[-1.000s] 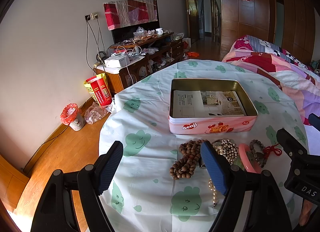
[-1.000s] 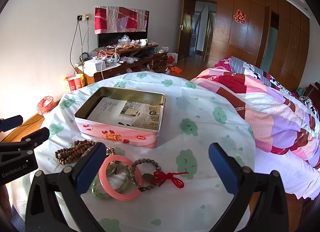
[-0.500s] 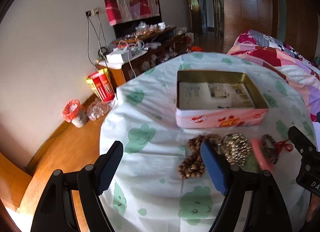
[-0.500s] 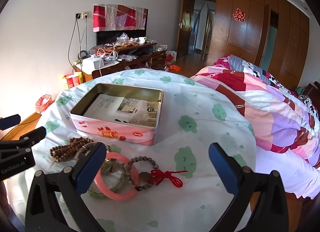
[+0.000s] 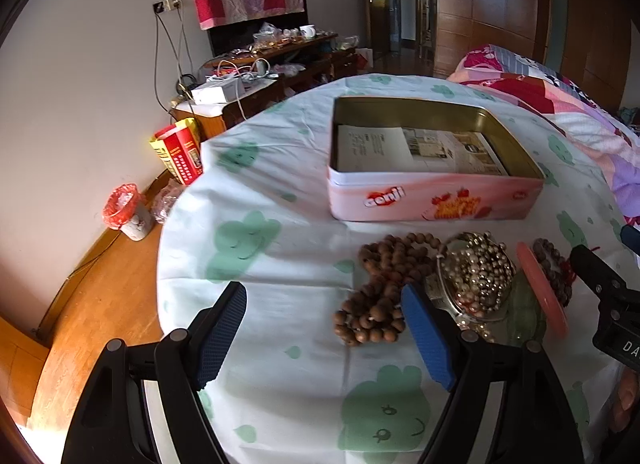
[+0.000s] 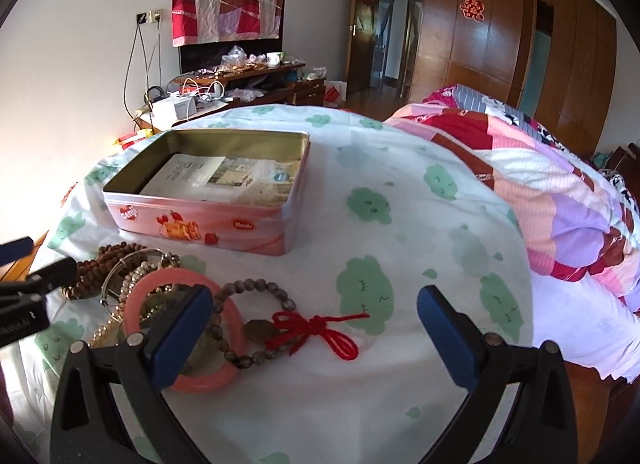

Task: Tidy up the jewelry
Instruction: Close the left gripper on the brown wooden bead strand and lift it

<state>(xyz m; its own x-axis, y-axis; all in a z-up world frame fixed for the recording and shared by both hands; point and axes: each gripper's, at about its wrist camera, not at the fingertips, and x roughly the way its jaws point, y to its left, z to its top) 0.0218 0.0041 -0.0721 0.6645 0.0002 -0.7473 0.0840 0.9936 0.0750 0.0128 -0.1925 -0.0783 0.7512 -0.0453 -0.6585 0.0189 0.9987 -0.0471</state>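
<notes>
An open pink tin [image 5: 434, 199] [image 6: 208, 223] with papers inside stands on the round table. In front of it lies a jewelry pile: brown wooden beads [image 5: 380, 296] [image 6: 94, 268], a gold bead chain [image 5: 480, 276], a pink bangle [image 5: 540, 288] [image 6: 180, 328] and a dark bead bracelet with a red knot [image 6: 320, 330]. My left gripper [image 5: 324, 334] is open and empty, low over the cloth just left of the wooden beads. My right gripper [image 6: 312, 336] is open and empty around the red knot, its left finger over the pink bangle.
The table wears a white cloth with green clouds [image 6: 400, 191]. A bed with a patchwork quilt [image 6: 540, 183] is at the right. A cluttered wooden cabinet [image 5: 260, 75], a red bag [image 5: 180, 155] and a small bin [image 5: 128, 211] stand by the left wall.
Both grippers have moved lower and closer to the jewelry pile; the tin and beads now look larger. Both jaws stay open.
</notes>
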